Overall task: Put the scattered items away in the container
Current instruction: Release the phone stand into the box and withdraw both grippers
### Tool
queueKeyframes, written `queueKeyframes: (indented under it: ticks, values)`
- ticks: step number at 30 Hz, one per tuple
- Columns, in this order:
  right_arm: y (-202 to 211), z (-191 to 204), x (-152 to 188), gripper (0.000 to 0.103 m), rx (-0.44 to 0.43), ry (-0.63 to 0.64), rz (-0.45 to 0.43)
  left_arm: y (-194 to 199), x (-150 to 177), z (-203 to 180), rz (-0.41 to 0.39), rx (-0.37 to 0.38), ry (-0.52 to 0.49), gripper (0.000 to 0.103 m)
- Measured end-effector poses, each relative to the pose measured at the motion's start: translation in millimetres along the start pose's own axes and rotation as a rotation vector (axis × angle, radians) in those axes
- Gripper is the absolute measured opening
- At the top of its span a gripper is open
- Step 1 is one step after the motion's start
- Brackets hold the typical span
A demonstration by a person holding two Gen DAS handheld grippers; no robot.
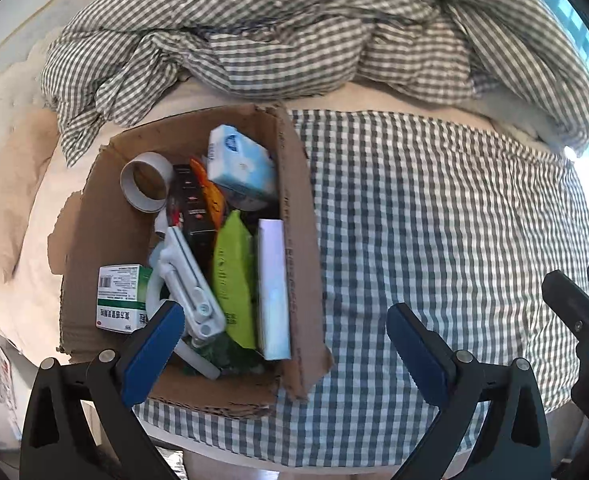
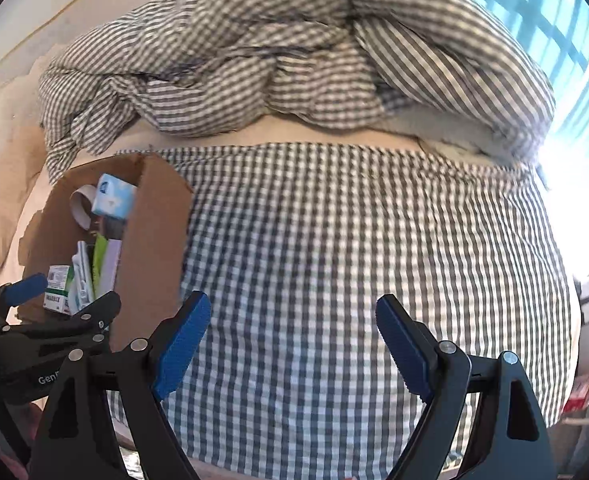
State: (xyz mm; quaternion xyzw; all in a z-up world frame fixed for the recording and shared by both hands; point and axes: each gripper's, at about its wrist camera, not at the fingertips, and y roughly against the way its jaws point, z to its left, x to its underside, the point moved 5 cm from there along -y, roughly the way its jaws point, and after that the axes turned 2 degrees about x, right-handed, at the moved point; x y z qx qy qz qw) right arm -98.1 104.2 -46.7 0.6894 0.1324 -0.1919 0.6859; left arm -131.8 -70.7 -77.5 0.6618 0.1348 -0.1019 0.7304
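The left tongs (image 1: 285,332) are hanging with their blue pads spread wide apart, gripping nothing, above the near right corner of the cardboard box (image 1: 298,216), which is sitting on a checked cloth (image 1: 434,240) spread over the bed. Ahead of and to the left of these tongs, the box is holding a tape roll (image 1: 144,182), a blue tissue pack (image 1: 240,164), a green pouch (image 1: 234,276), a white flat box (image 1: 273,288), a green-and-white medicine carton (image 1: 120,298) and a white plastic tool (image 1: 188,284). The right tongs (image 2: 293,338) are likewise gaping apart and empty over bare checked cloth, with the box lying to their left. A rumpled checked duvet (image 1: 294,28) is lying beyond both tongs.
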Motion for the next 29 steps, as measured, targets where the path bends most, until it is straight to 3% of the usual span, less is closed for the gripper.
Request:
queueKeyframes:
  ticks: [12,17,24,29]
  values:
    - [-7.6,-11.1,18.5,0.085,-0.027,0.003,0.030,-2.8,2.4,1.4,0.014,-0.028,0.032,0.103]
    - [-9.6,-10.2,19.3,0.085,-0.029,0.013,0.034,-8.9,2.4,7.7,0.036,0.014,0.083,0.103]
    - [-14.7,-7.8,20.7,0.085,-0.019,0.019,0.040,-19.4,1.9,20.2,0.037,0.158,0.217,0.103]
    - [-19.5,-9.8,22.6,0.085,-0.017,0.015,0.053,-16.9,3.5,21.8,0.029,0.124,0.196,0.103]
